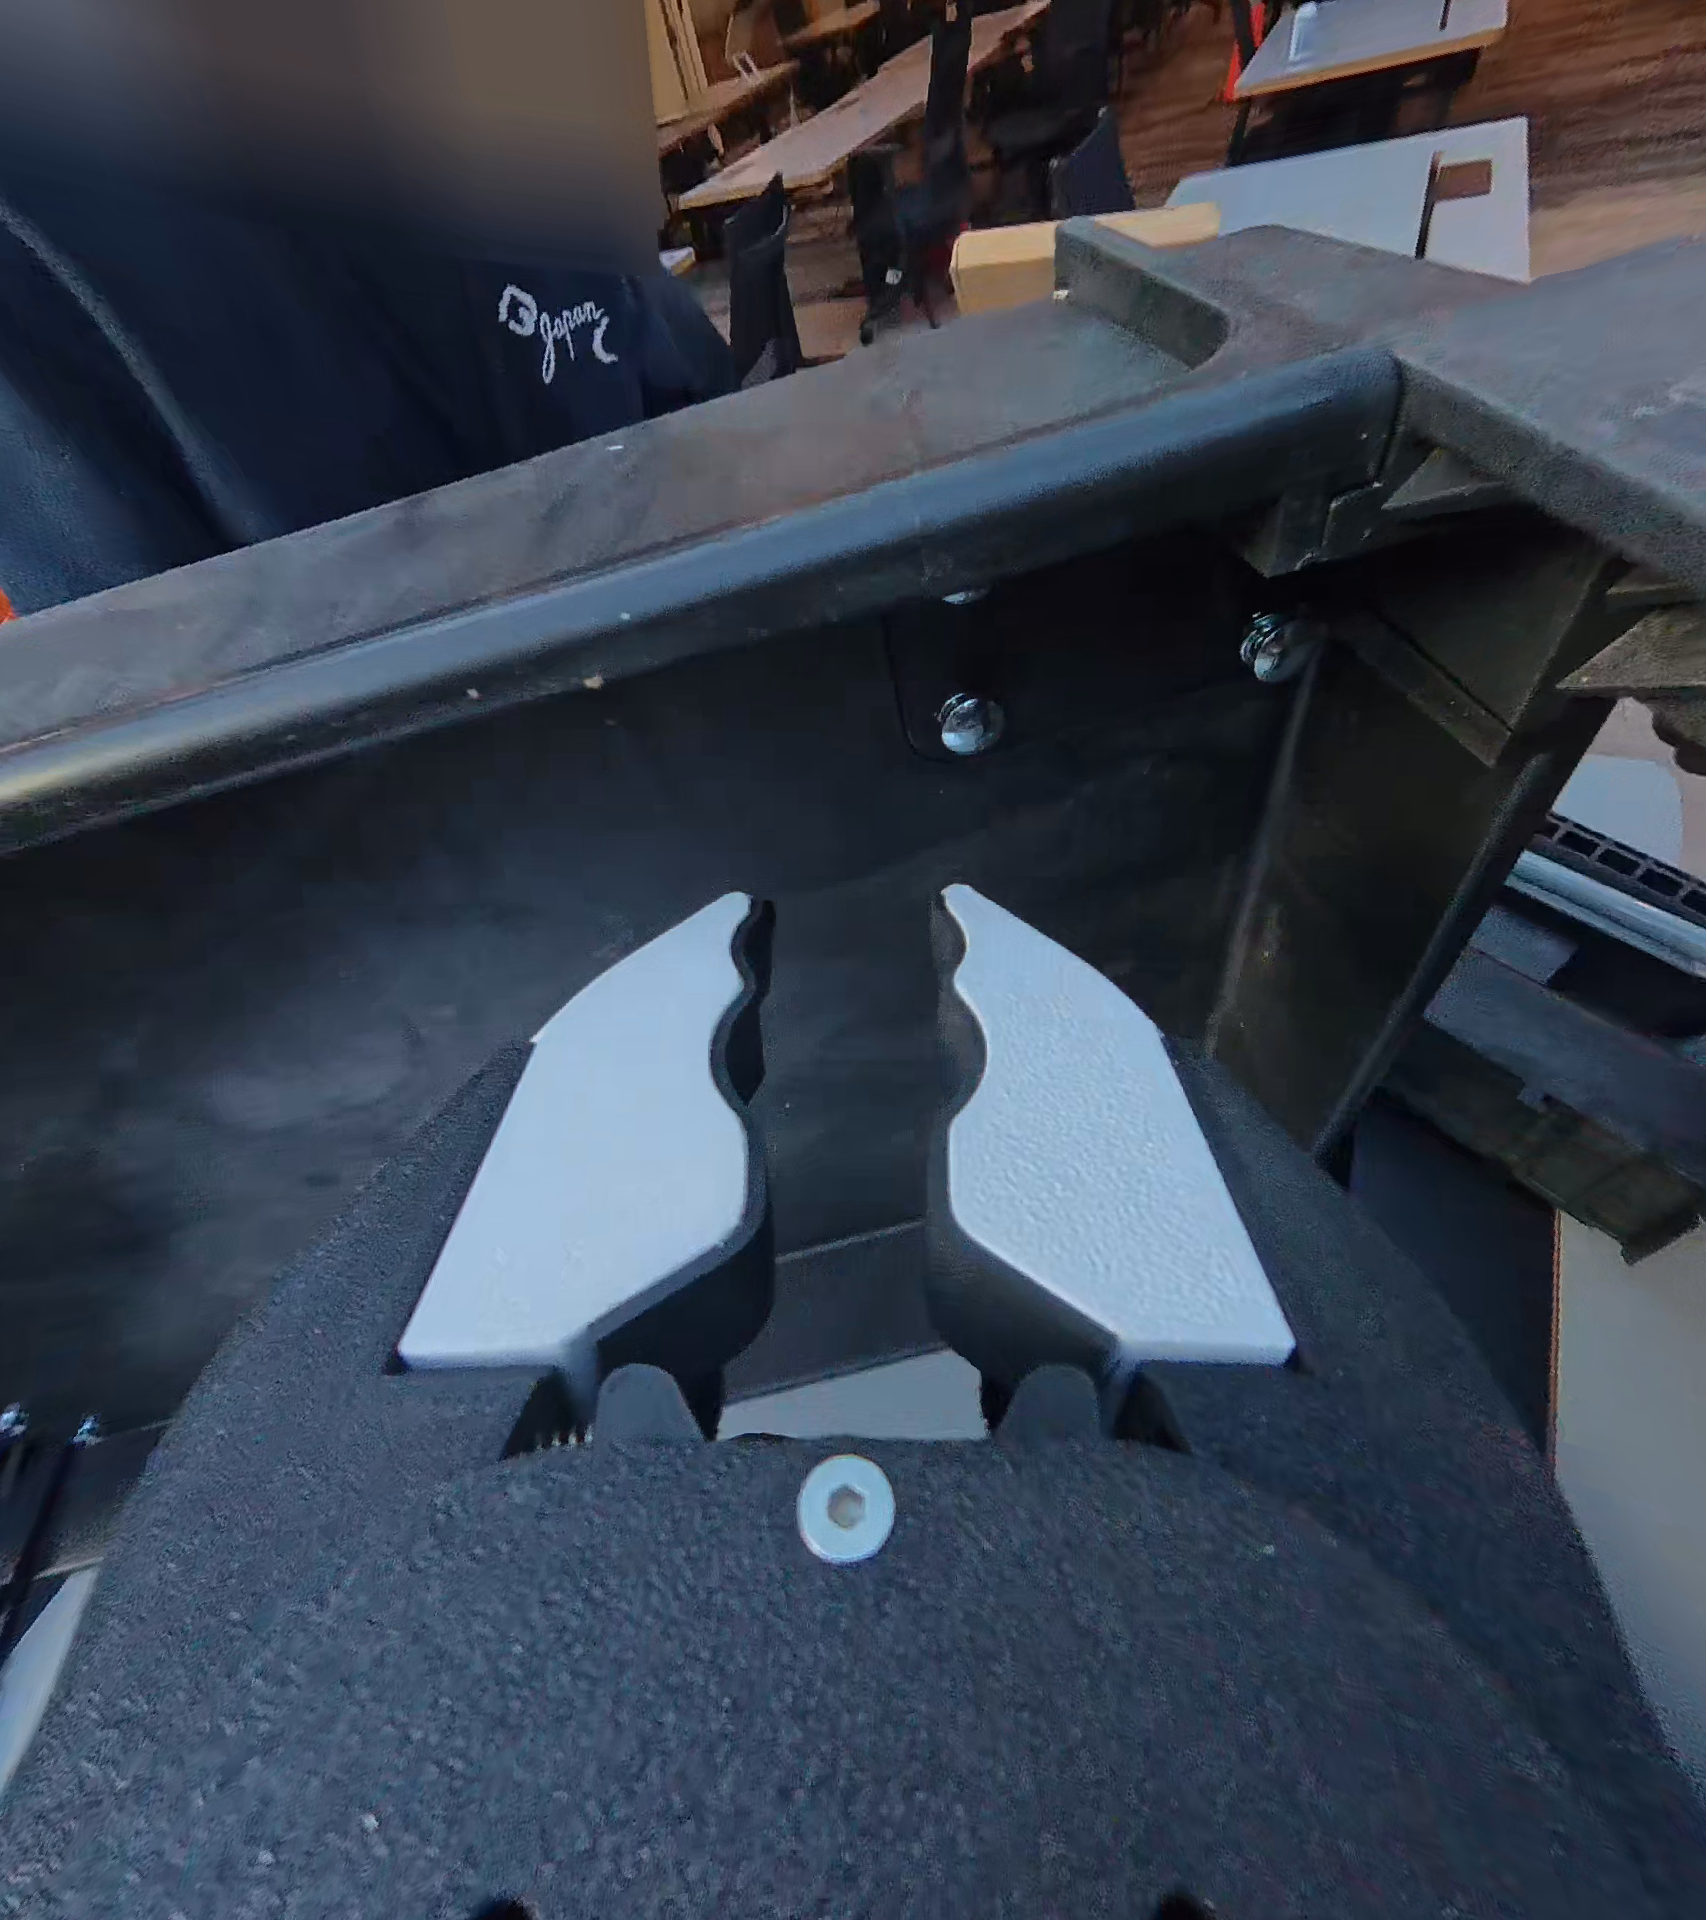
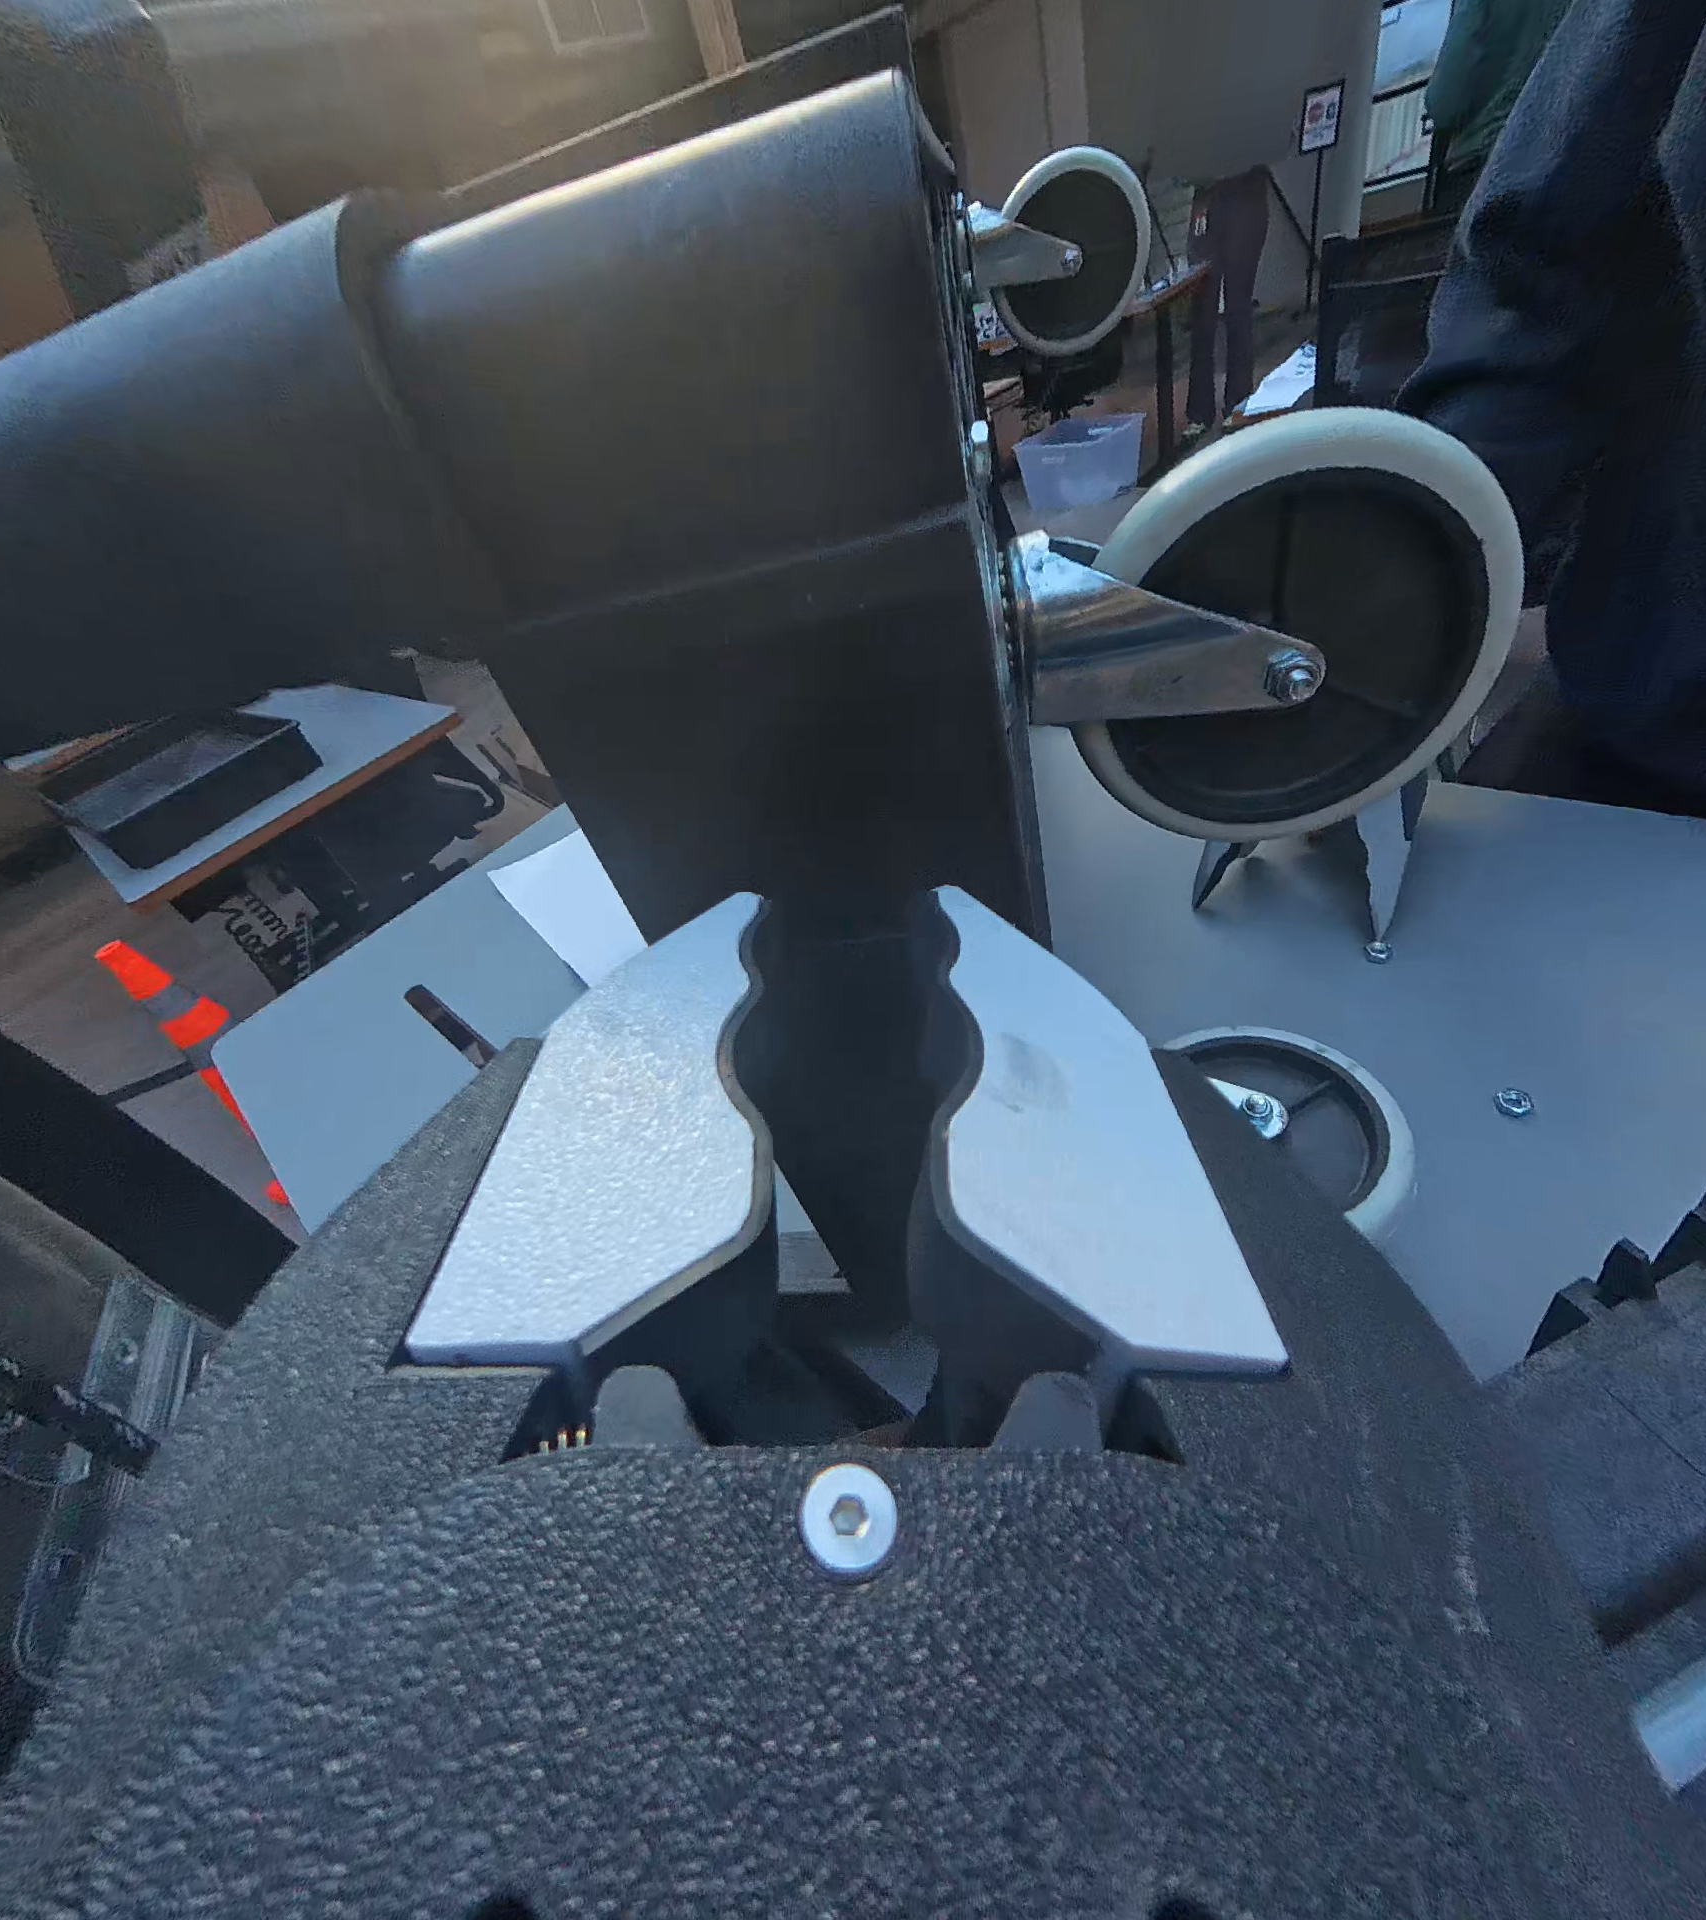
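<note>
A black plastic cart lies tipped on a grey table [image 2: 1555, 935]. In the left wrist view I see the underside of its shelf and rim [image 1: 516, 582], a leg [image 1: 1348, 883] and silver bolts [image 1: 968, 722]. My left gripper [image 1: 854, 914] is narrowly closed, with a dark lip of the cart between its fingers. My right gripper [image 2: 849, 914] is shut on the lower edge of the cart's black end post [image 2: 703, 468]. A white-tyred caster wheel [image 2: 1316, 623] is mounted on that post to the right, with a second caster [image 2: 1077, 255] farther back.
A loose caster wheel [image 2: 1296, 1122] and a loose nut [image 2: 1514, 1101] lie on the table. A person in dark clothes stands behind the cart [image 1: 257, 364] and at the right [image 2: 1659, 364]. An orange cone [image 2: 174, 997] stands on the floor. Desks and chairs fill the background.
</note>
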`<act>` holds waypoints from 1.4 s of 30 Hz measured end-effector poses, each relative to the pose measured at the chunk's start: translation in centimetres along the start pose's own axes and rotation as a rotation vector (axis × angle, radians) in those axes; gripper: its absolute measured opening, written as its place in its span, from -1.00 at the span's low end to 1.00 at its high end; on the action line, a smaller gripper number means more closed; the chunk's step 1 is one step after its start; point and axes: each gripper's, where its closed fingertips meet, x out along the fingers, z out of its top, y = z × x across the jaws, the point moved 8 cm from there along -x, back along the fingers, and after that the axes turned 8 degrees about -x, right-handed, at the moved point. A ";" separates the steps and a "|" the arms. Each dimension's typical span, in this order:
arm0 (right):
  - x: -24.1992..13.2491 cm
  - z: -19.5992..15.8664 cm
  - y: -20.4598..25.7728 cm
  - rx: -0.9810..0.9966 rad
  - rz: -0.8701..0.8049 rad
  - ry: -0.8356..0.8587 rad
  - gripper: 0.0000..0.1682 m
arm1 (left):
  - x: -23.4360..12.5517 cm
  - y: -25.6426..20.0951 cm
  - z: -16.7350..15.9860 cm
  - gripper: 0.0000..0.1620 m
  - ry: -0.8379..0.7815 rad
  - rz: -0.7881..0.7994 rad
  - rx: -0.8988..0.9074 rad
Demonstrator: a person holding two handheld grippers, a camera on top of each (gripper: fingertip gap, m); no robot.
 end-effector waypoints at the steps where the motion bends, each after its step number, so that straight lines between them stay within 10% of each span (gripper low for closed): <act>1: 0.0 -0.2 -0.1 -0.005 -0.003 0.022 -0.67 | -0.9 0.2 0.4 -0.64 0.028 0.005 0.002; 9: 0.4 -1.9 0.3 -0.058 0.016 0.162 -0.71 | -9.3 -0.8 7.9 -0.72 0.168 0.201 -0.045; 17: 1.8 -4.0 3.0 -0.048 0.149 0.200 -0.76 | -12.5 -14.9 14.1 -0.97 -0.191 0.110 -0.330; 30: -2.6 -7.6 14.2 -0.048 0.071 0.293 -0.95 | -3.6 -28.5 -5.9 -1.00 0.105 -0.167 -0.327; 42: -2.6 -16.3 32.6 -0.029 -0.008 0.322 -0.97 | -18.2 -35.0 -25.1 -1.00 0.313 -0.089 -0.147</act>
